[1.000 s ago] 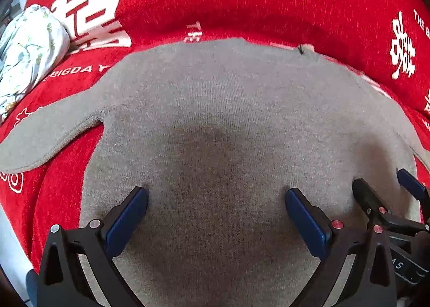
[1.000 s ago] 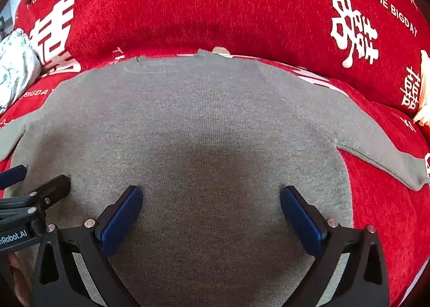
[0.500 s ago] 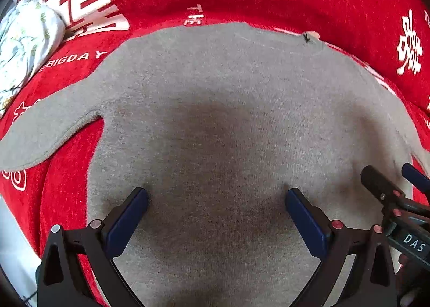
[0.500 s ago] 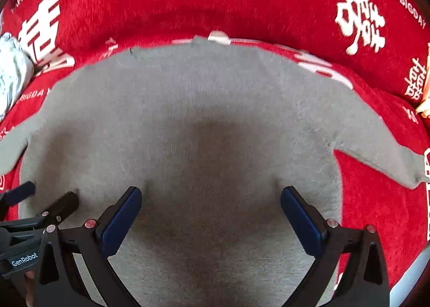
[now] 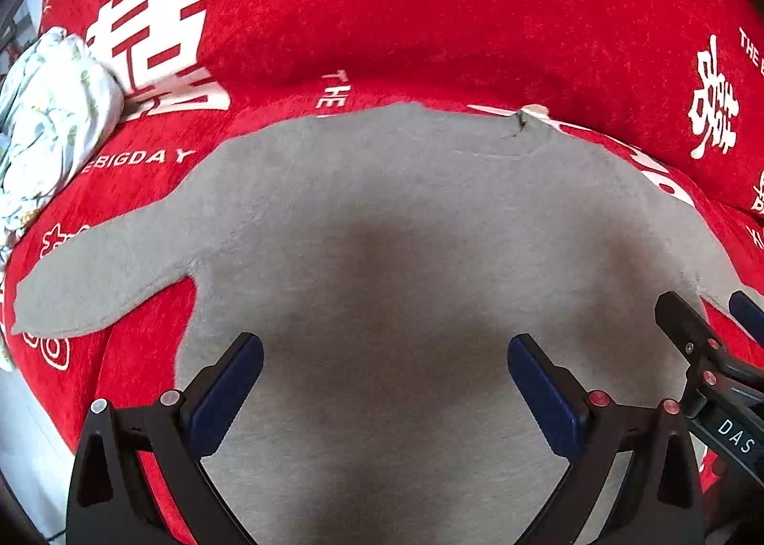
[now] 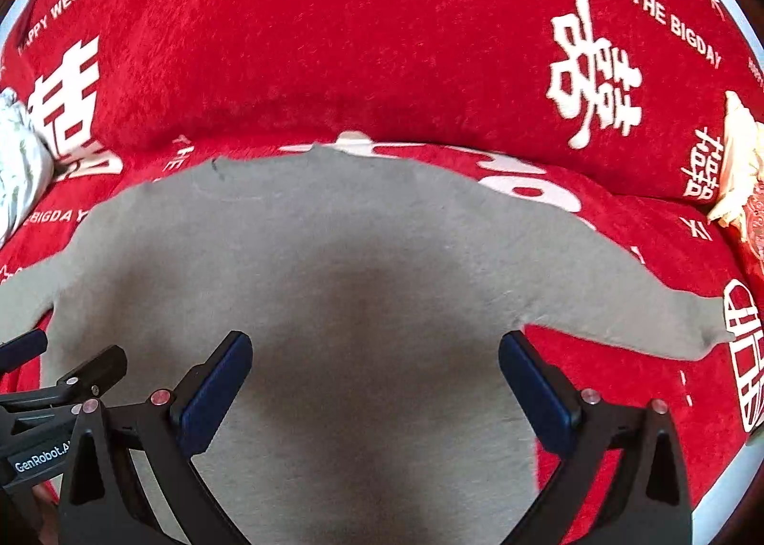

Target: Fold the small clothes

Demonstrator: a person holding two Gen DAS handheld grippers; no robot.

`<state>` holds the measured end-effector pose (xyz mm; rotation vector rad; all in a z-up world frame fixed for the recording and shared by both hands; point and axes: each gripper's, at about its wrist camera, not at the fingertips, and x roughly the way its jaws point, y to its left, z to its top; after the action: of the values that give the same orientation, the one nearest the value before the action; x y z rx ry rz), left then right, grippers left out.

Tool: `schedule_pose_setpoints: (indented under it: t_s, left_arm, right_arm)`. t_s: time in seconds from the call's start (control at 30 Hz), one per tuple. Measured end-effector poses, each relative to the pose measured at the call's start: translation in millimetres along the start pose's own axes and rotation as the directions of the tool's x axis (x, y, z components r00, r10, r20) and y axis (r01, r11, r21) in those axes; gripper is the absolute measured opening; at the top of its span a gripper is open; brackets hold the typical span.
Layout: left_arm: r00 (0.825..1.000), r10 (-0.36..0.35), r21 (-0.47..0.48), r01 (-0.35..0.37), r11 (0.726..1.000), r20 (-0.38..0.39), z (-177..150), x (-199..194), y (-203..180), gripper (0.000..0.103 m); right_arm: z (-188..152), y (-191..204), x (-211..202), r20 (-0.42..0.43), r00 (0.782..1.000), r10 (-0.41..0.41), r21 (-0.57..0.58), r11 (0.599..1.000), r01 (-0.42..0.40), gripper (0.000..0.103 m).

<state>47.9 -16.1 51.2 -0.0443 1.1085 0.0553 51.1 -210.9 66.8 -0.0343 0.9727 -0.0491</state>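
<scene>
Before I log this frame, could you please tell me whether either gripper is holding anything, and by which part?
Nothing is held: the left gripper and right gripper are both open above the flat sweater.

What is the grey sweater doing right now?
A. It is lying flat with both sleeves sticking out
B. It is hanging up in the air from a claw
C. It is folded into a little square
A: the grey sweater lies spread flat on the red cover, one sleeve out to each side, and both claws open above it.
</scene>
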Motion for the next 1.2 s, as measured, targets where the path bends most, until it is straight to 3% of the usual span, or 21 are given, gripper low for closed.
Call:
schedule_pose_setpoints:
  t_s: [0.7, 1.2]
  left_arm:
    - [0.997, -0.007, 0.089, 0.001, 0.996, 0.076, 13, -8, -80, 0.102]
    - [0.996, -0.026, 0.192, 0.009, 0.981, 0.089, 17, -8, -160, 0.103]
  right_arm:
    - [-3, -92, -9, 0.093, 0.992, -0.086, 0.135, 0.988, 0.073, 0.103]
    - [-22, -180, -9, 0.077, 0.982, -0.173, 0.251, 0.956, 0.149, 0.103]
